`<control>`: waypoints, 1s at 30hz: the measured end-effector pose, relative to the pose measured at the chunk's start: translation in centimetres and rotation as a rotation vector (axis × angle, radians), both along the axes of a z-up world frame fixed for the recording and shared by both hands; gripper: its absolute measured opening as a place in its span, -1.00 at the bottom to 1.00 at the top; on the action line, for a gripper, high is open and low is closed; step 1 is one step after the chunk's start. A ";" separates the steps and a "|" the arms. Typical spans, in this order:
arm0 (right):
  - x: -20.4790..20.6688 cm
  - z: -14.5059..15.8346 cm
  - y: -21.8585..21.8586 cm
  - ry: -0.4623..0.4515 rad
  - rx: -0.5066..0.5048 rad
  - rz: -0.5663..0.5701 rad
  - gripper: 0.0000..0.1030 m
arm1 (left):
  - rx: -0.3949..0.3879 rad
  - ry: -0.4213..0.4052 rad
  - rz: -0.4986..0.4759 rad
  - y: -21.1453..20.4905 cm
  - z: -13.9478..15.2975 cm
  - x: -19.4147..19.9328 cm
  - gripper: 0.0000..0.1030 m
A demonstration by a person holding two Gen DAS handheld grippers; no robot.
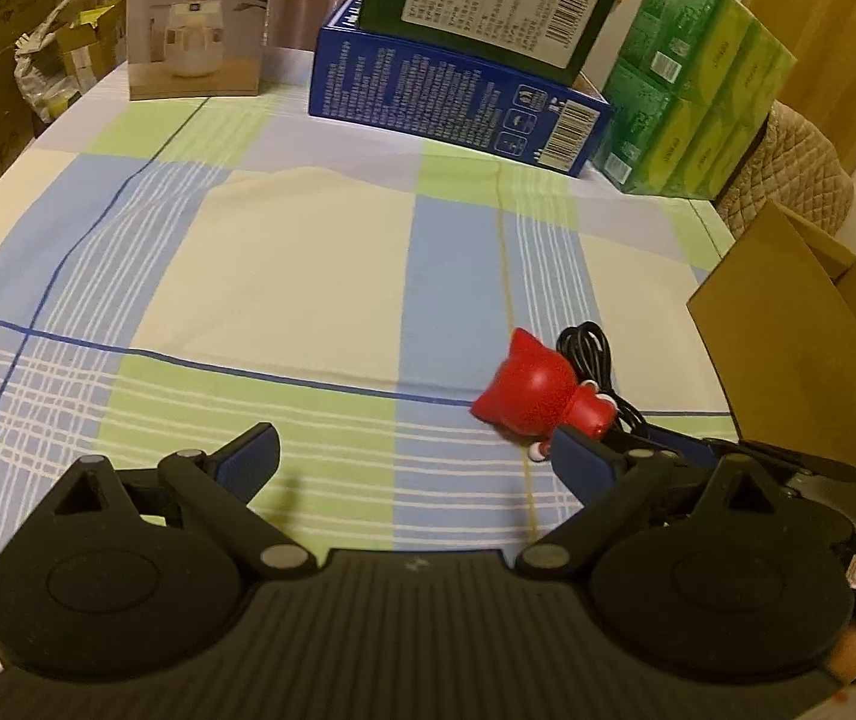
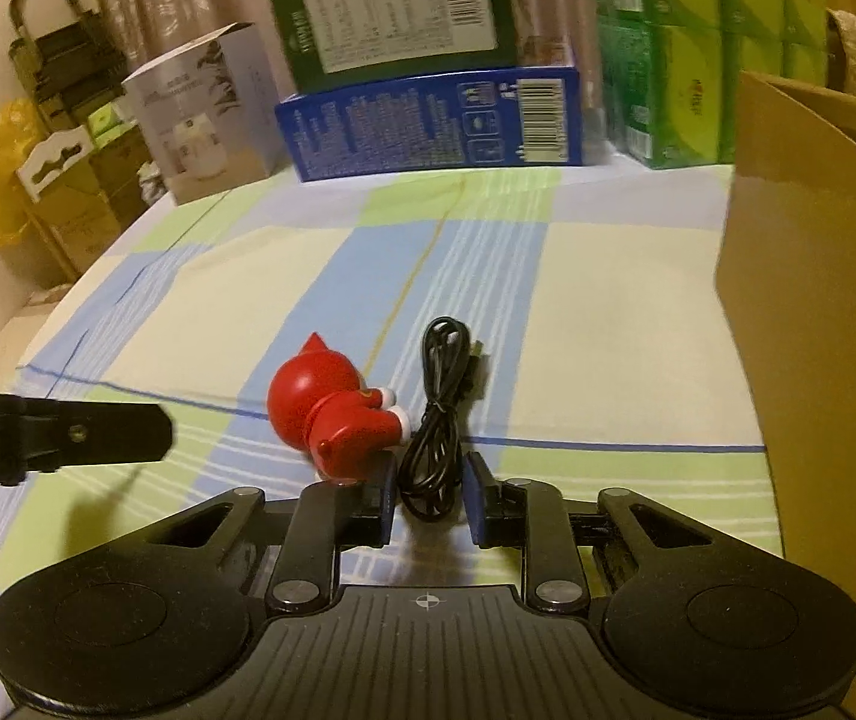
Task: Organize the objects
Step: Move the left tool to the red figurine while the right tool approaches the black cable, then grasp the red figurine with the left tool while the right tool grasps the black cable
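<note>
A red toy figure (image 1: 539,393) lies on its side on the checked tablecloth (image 1: 308,252); it also shows in the right wrist view (image 2: 326,405). A coiled black cable (image 2: 437,414) lies just right of it, partly hidden behind the toy in the left wrist view (image 1: 593,354). My left gripper (image 1: 419,456) is wide open and empty, its right finger just below the toy. My right gripper (image 2: 431,507) is partly open, its two pads either side of the cable's near end, not closed on it. The left gripper's finger (image 2: 68,435) reaches in from the left.
An open cardboard box (image 2: 818,300) stands at the right, also in the left wrist view (image 1: 806,360). At the table's back stand a blue box (image 1: 458,102) with a dark green box (image 1: 488,0) on it, green tissue packs (image 1: 698,84) and a humidifier box (image 1: 200,18).
</note>
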State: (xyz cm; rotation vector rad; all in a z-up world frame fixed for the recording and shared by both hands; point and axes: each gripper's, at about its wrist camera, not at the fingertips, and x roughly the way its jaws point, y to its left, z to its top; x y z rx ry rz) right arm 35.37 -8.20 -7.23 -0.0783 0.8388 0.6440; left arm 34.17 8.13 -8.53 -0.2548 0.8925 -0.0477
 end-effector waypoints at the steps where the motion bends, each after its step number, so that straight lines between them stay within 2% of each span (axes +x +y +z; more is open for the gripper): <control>1: -0.1 0.0 0.1 0.000 0.001 0.020 -0.68 | -0.004 0.001 -0.005 -0.1 0.0 0.0 0.84; 5: -1.4 0.4 0.9 -0.004 0.004 0.110 -0.71 | -0.004 0.005 -0.018 -0.3 -0.1 0.1 0.84; 9: -2.9 0.7 0.8 0.037 0.056 0.181 -0.71 | 0.002 0.021 -0.023 -0.3 -0.5 0.1 0.84; 15: -4.1 0.8 -0.6 0.007 0.020 0.095 -0.72 | 0.007 0.046 -0.042 -0.9 -1.4 0.5 0.75; 20: -5.0 0.4 -1.7 -0.028 -0.035 0.050 -0.72 | -0.016 0.047 -0.039 -1.5 -2.0 1.5 0.54; 21: -5.2 0.3 -1.9 -0.033 -0.042 0.050 -0.72 | -0.018 0.049 -0.045 -1.8 -2.1 1.8 0.42; 24: -5.5 0.0 -2.4 -0.032 -0.038 0.041 -0.72 | 0.005 0.053 -0.062 -2.9 -2.5 2.4 0.33; 30: -5.8 0.1 -2.9 -0.038 -0.045 0.038 -0.72 | 0.017 0.042 -0.097 -4.2 -3.0 3.0 -0.08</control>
